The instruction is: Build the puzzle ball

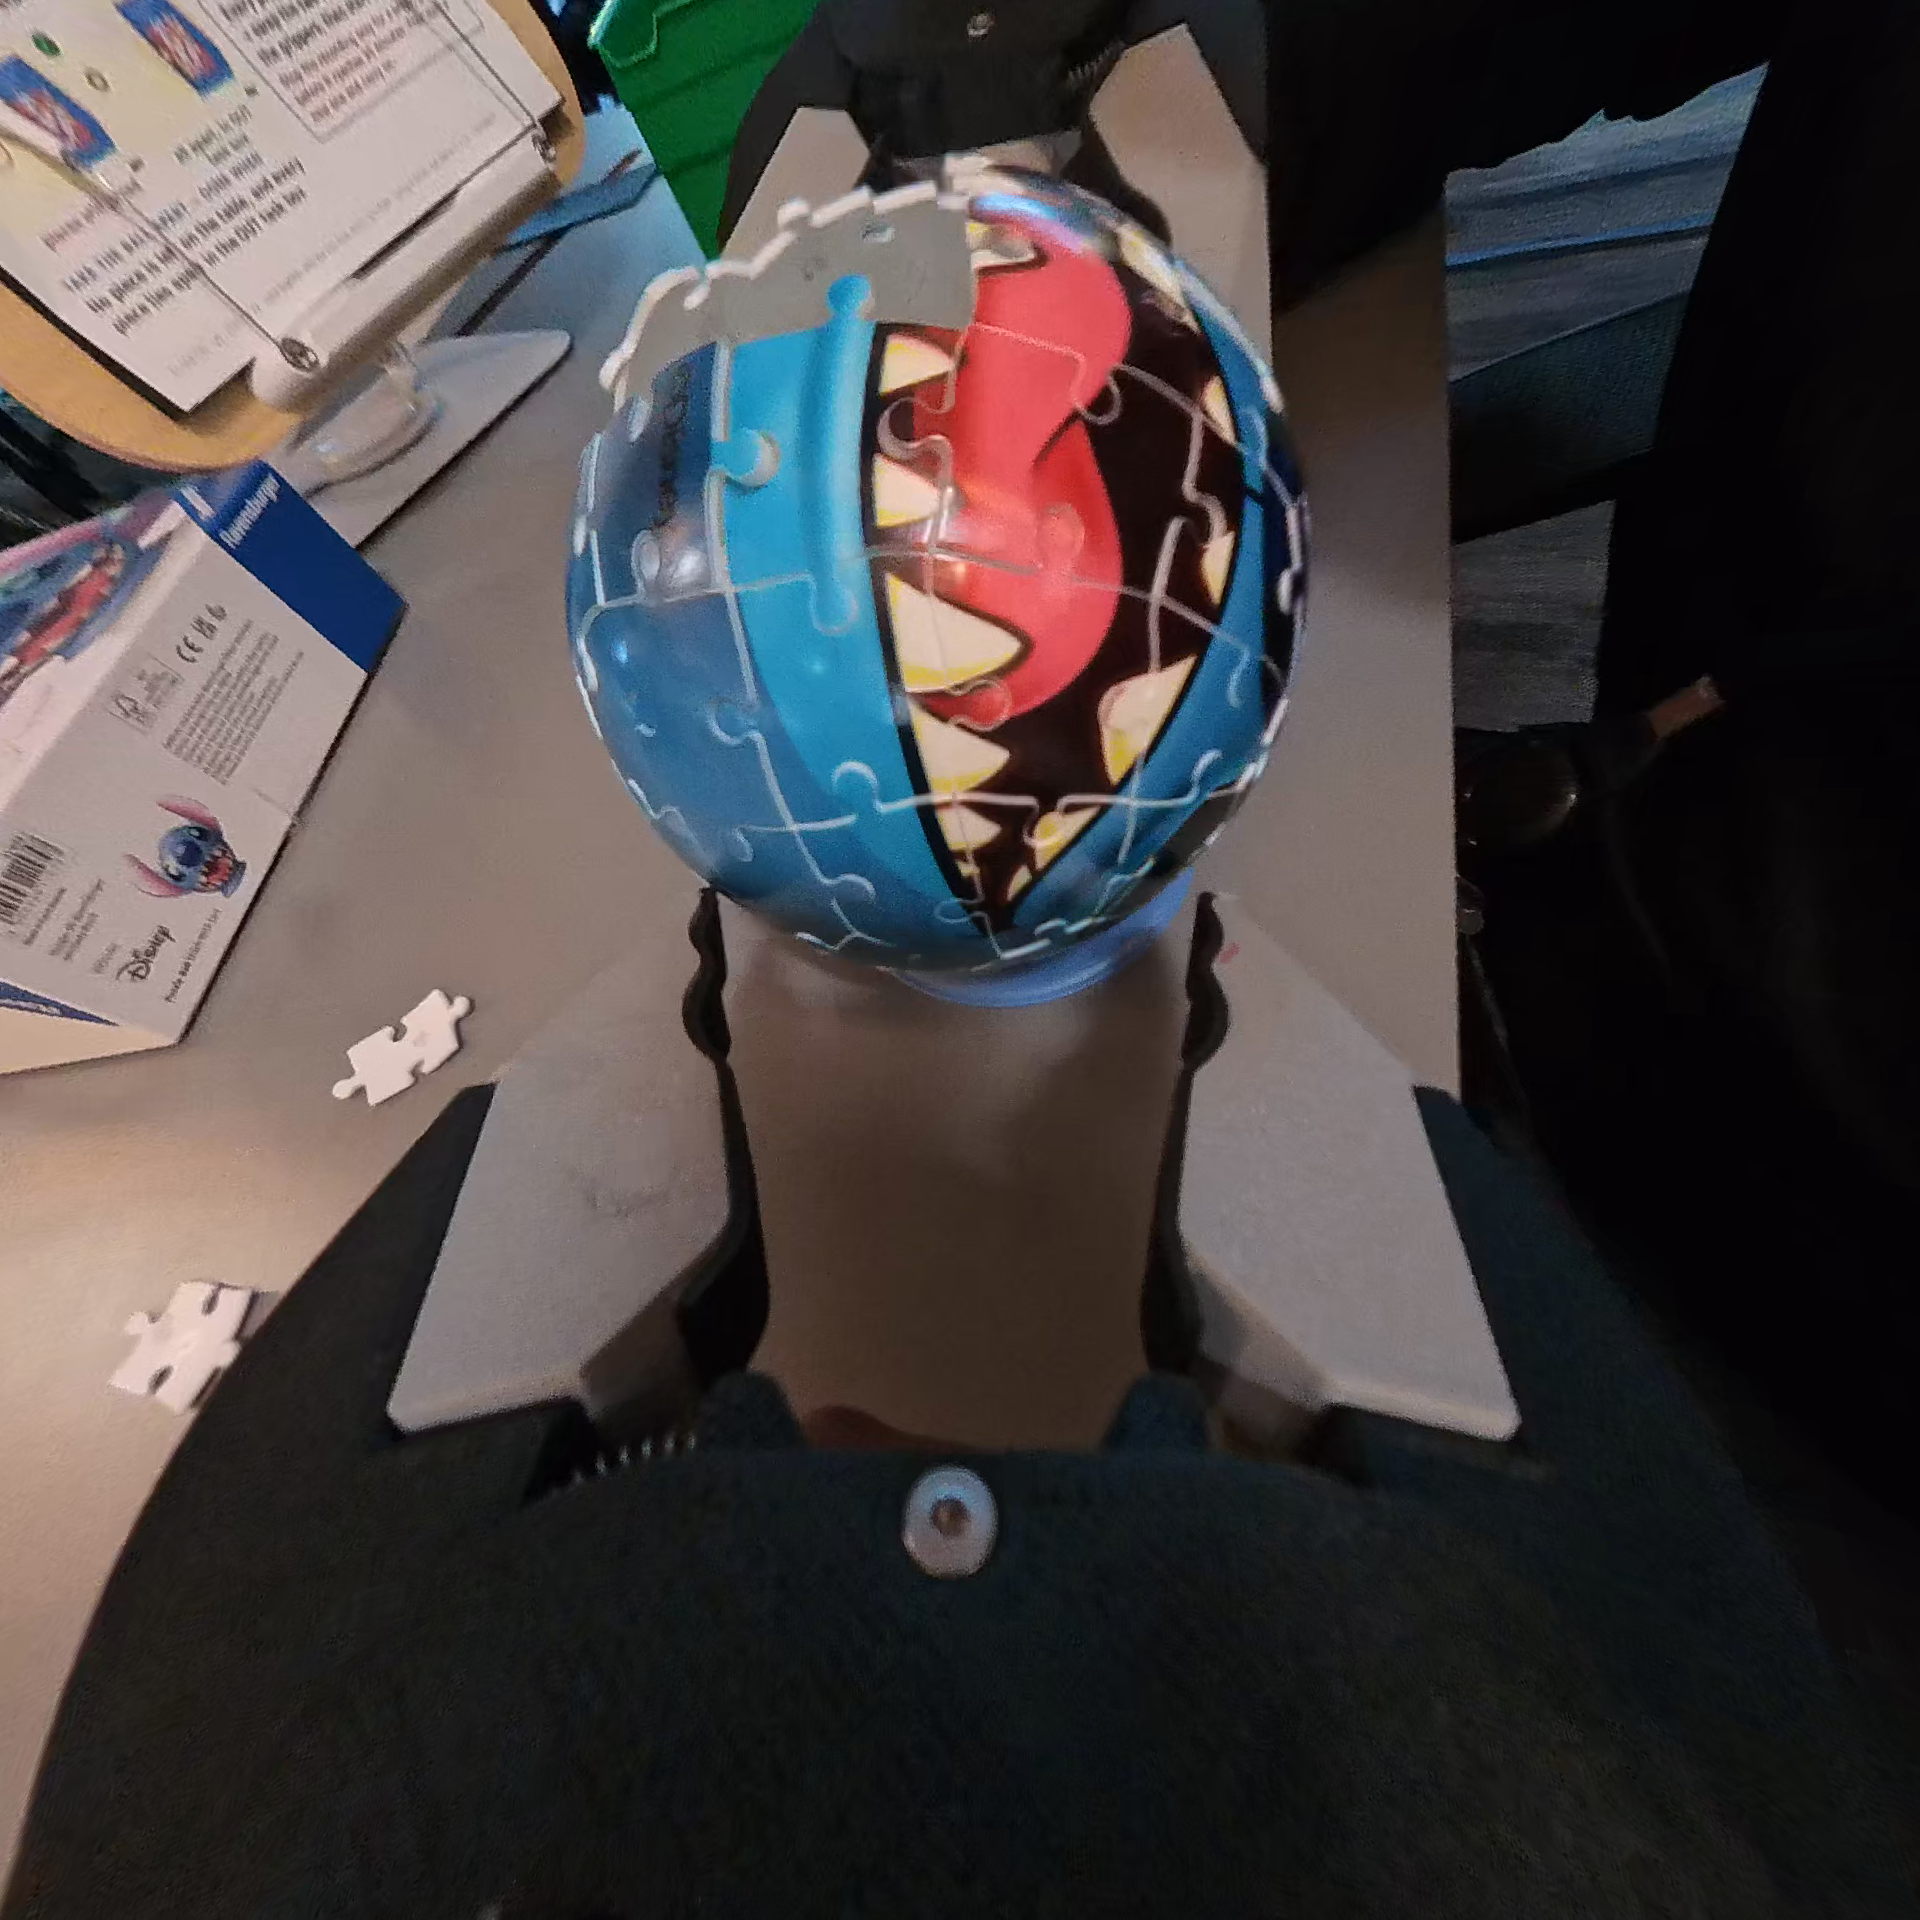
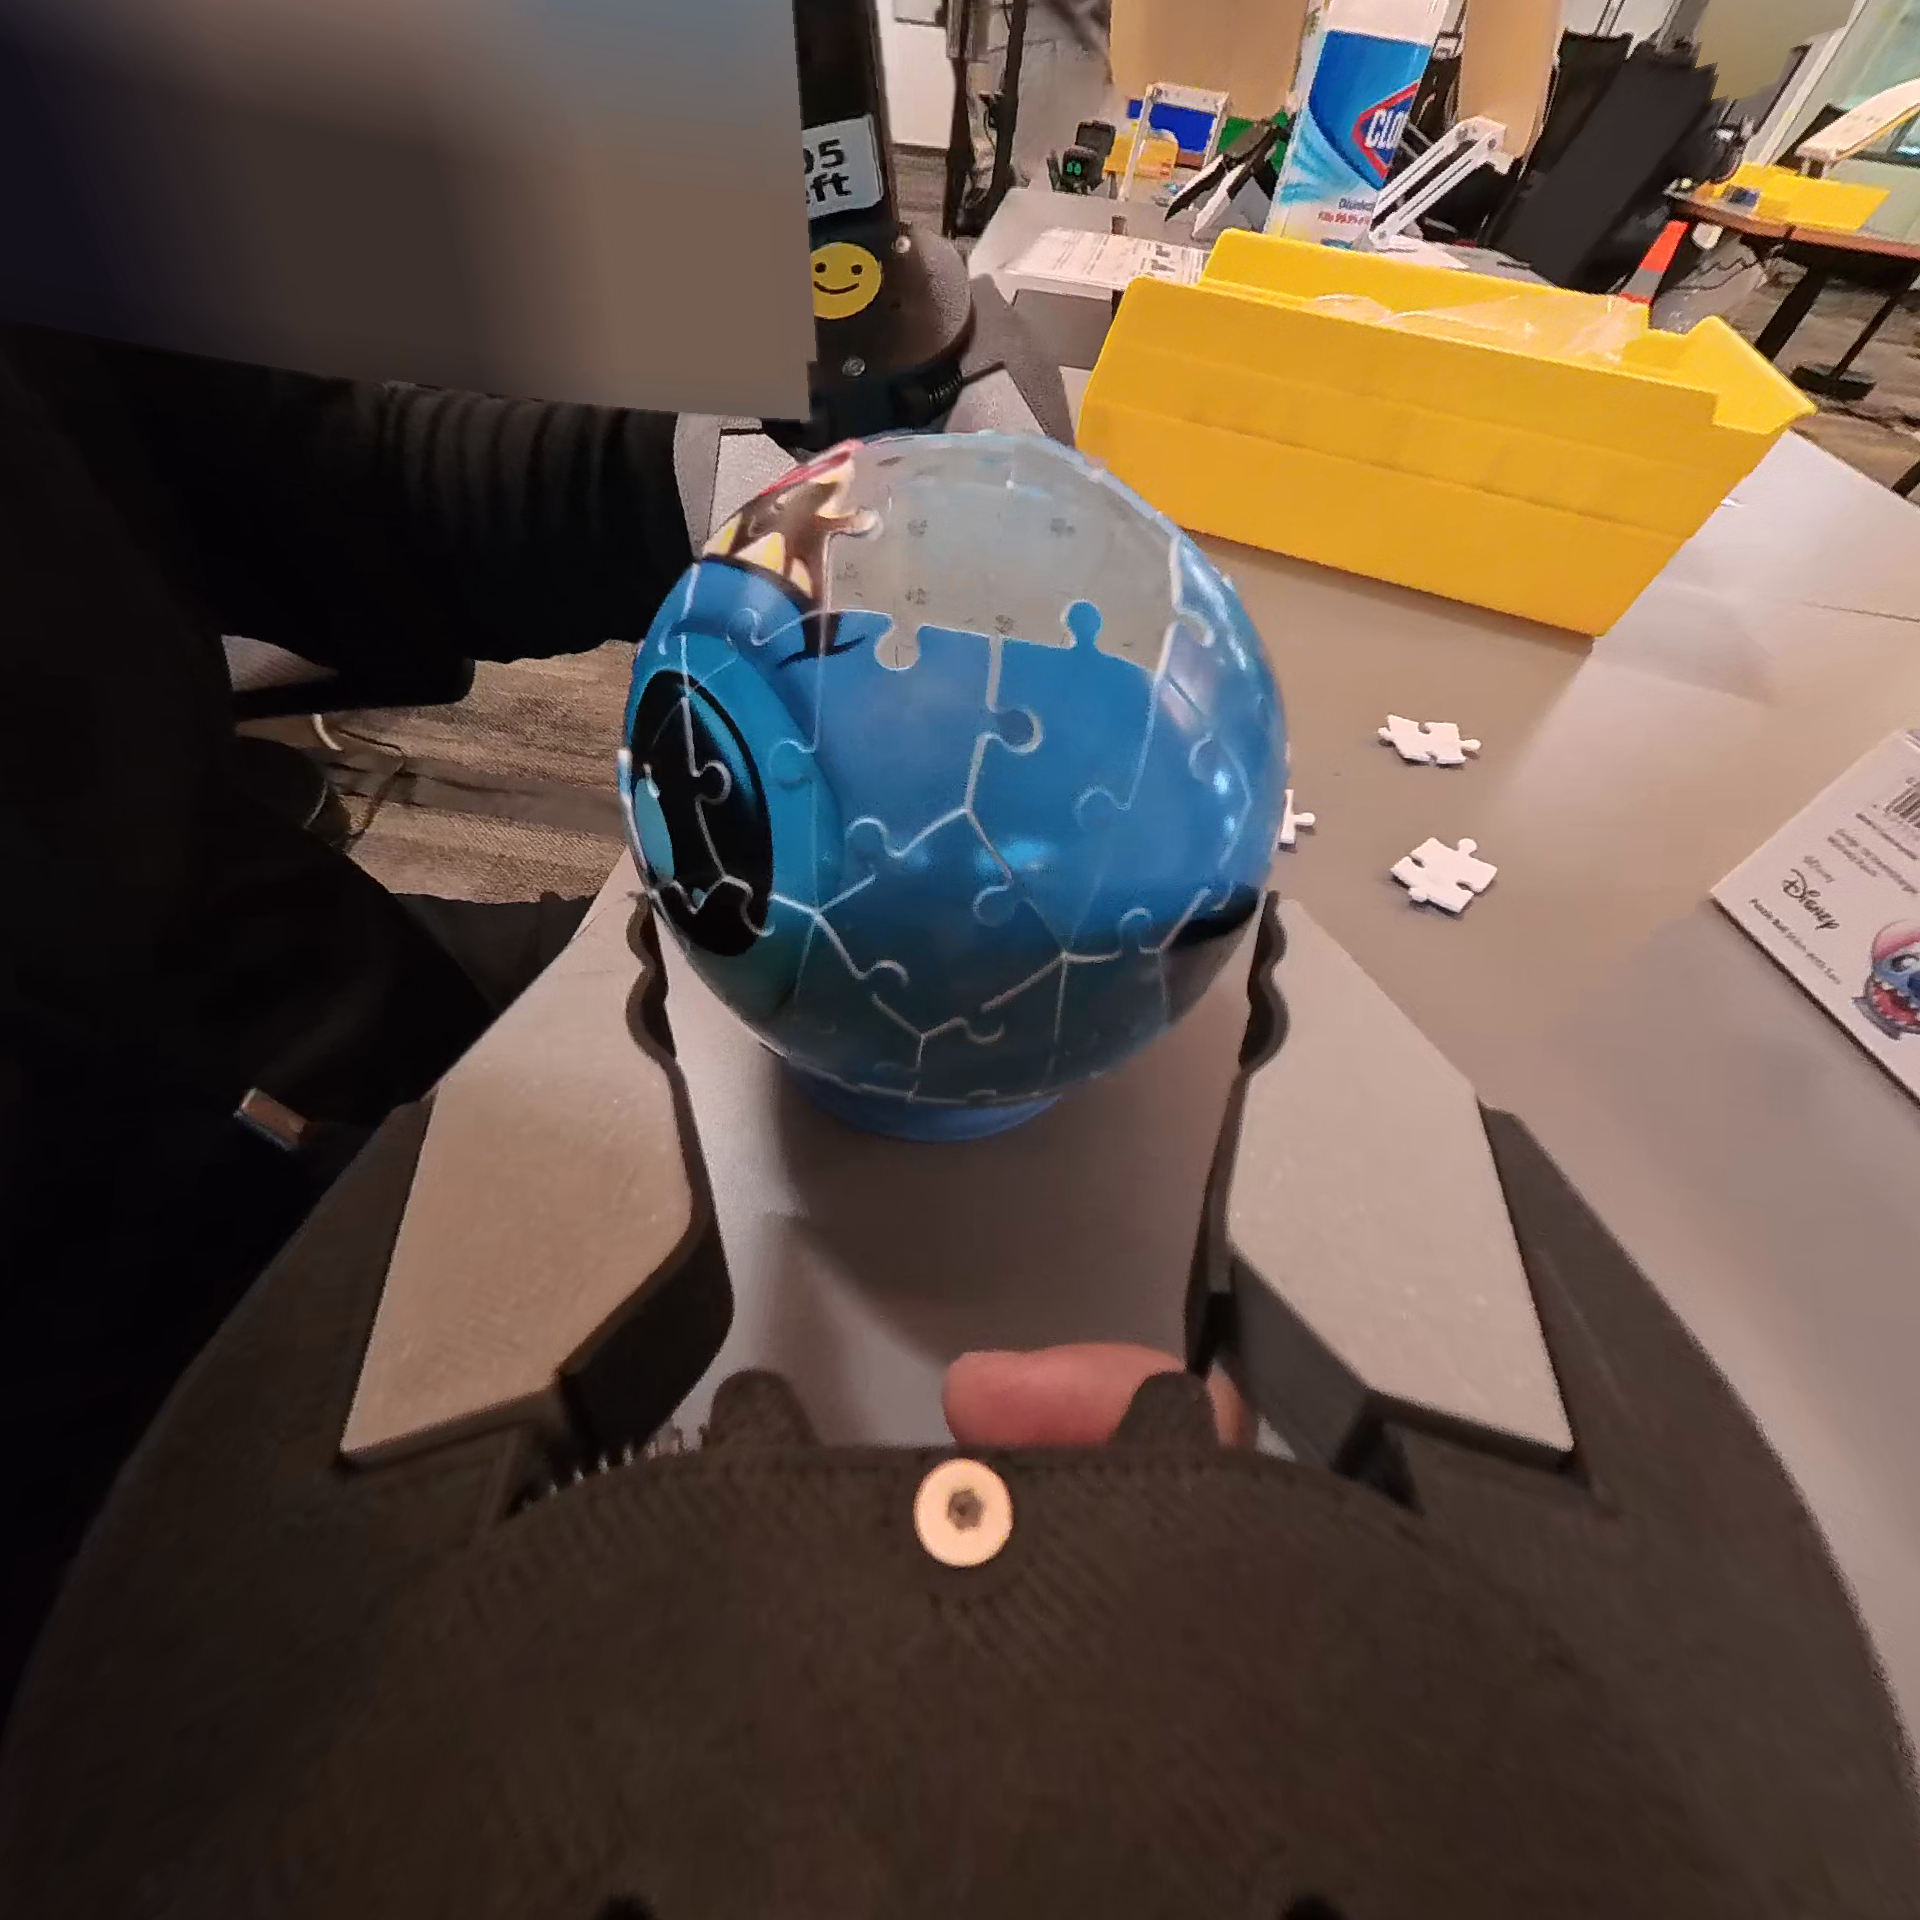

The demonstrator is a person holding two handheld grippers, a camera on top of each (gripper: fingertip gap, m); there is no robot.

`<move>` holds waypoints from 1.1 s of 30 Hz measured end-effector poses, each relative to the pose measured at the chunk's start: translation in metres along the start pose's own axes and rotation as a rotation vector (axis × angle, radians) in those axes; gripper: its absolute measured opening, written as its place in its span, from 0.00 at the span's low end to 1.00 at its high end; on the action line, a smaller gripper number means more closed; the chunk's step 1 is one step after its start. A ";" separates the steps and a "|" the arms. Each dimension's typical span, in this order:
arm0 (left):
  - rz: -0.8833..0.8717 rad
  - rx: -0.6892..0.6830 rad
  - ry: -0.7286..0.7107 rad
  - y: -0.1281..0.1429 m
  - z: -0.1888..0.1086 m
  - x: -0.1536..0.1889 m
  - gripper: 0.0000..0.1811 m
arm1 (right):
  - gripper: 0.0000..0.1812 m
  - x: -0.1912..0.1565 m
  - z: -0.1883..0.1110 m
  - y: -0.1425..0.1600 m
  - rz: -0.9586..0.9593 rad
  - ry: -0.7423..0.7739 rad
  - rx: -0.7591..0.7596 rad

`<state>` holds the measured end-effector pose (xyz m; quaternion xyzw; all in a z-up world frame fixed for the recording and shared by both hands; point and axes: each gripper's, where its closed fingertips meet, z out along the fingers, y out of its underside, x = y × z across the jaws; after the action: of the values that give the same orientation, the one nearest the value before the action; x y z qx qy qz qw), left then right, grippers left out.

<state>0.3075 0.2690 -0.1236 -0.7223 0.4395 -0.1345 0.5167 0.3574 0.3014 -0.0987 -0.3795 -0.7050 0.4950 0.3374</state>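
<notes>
The puzzle ball (image 1: 935,582) stands on a blue ring stand (image 1: 1039,977) on the grey table. It is mostly blue, with a red tongue and teeth on one side. In the right wrist view the ball (image 2: 956,810) shows a black eye patch, and a gap at its top (image 2: 1018,530) shows the grey inner faces of pieces. My left gripper (image 1: 956,935) is open and empty, its fingertips either side of the ball's base. My right gripper (image 2: 954,935) is open and empty on the opposite side. I cannot tell whether either touches the ball.
Loose white pieces lie face down on the table (image 1: 400,1044) (image 1: 182,1340) (image 2: 1429,740) (image 2: 1444,875). The puzzle box (image 1: 156,779), a propped instruction sheet (image 1: 260,156), a green bin (image 1: 675,104) and a yellow bin (image 2: 1434,436) stand around. A person in black (image 2: 260,623) sits at the table edge. About 8 cm separates my left fingertips from my right.
</notes>
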 end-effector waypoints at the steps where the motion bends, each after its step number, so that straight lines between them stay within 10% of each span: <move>1: 0.002 0.005 0.002 -0.001 0.000 0.001 0.49 | 0.60 0.000 0.000 0.000 -0.021 0.007 -0.003; 19: 0.010 0.005 -0.065 -0.008 0.013 -0.005 0.61 | 0.65 0.005 0.013 0.011 -0.275 0.166 -0.116; 33: -0.212 -0.043 0.030 -0.004 0.016 0.001 0.62 | 0.66 0.001 0.013 -0.001 0.020 0.043 -0.034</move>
<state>0.3205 0.2782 -0.1267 -0.7735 0.3710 -0.1897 0.4775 0.3456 0.2957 -0.1015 -0.4026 -0.7021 0.4781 0.3411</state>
